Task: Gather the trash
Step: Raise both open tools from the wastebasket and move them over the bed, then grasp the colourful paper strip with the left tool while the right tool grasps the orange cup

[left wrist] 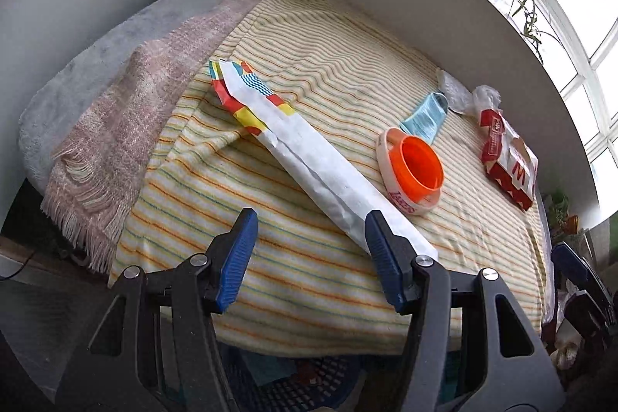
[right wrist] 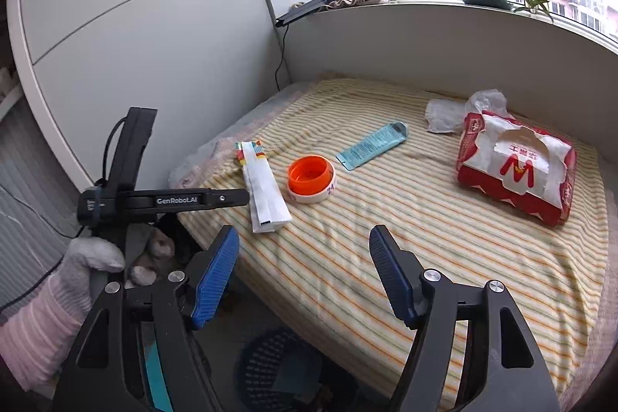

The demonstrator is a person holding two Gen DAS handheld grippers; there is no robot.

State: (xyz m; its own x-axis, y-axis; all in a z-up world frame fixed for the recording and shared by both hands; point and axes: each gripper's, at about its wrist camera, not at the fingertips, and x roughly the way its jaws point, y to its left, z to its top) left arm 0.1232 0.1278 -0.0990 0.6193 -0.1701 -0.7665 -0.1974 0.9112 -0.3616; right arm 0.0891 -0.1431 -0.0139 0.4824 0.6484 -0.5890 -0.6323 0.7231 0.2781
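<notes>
Both grippers hang open over the near edge of a striped towel [right wrist: 386,219], and nothing is held. The step in hand looks like the approach to the first piece of trash.

In the left wrist view, the left gripper [left wrist: 309,257] has its jaws spread wide, with the near end of a long white paper sleeve [left wrist: 309,157] running from the centre of the frame down to the right-hand blue pad. Whether that pad touches the paper I cannot tell.

In the right wrist view, the right gripper [right wrist: 305,273] is also released, low in the frame over bare towel. Past it, mid-frame, sit an orange cap [right wrist: 309,174] inside a white wristband [right wrist: 324,194], and a blue packet [right wrist: 370,145]. At the right lie a red and white bag [right wrist: 513,168] and crumpled clear plastic [right wrist: 444,114]. A dark basket [right wrist: 278,373] shows at the bottom, below the edge.

The next move probably calls for the left gripper to shift right, straddle the sleeve, close on it, and carry it down to the basket.
</notes>
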